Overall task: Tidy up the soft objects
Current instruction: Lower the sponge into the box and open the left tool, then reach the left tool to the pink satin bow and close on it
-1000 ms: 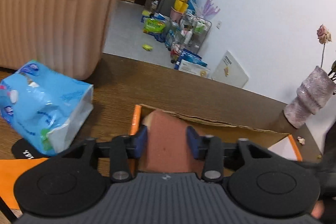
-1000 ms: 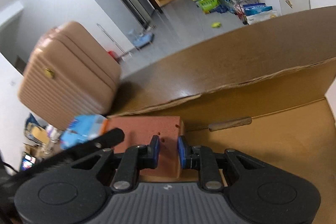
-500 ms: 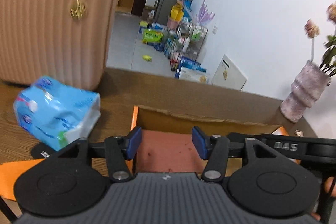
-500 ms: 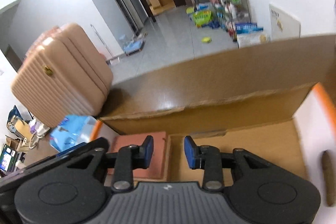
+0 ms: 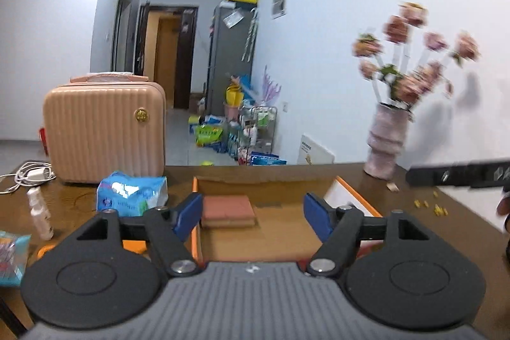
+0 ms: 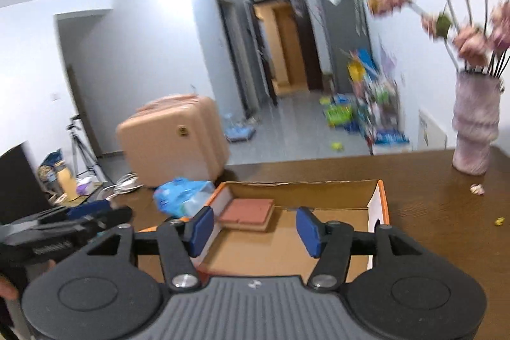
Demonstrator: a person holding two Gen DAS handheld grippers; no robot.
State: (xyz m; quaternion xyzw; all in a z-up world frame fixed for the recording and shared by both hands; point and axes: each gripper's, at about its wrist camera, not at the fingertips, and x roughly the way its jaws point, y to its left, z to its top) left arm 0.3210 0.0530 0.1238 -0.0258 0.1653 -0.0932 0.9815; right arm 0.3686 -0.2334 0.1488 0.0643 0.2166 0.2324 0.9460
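Both grippers empty above the box; the sponge lies in its far left corner.

Left wrist view: the left gripper [image 5: 252,210] has its jaws spread and opening, nothing between them; the red-brown sponge [image 5: 227,208] lies flat in the cardboard box [image 5: 350,200] on the desk [image 5: 424,222], beyond the left jaw. Right wrist view: the right gripper [image 6: 251,231] likewise has its jaws opening and empty; the sponge [image 6: 247,211] rests beyond them, against the box's [image 6: 377,206] left wall, beside a blue tissue pack [image 6: 181,196].

Cardboard box [image 6: 306,190] matt; table [image 6: 440,212] glossy wood grain; suitcase [image 5: 105,129] ribbed, probably plastic; tissue pack [image 5: 132,191] shiny film.
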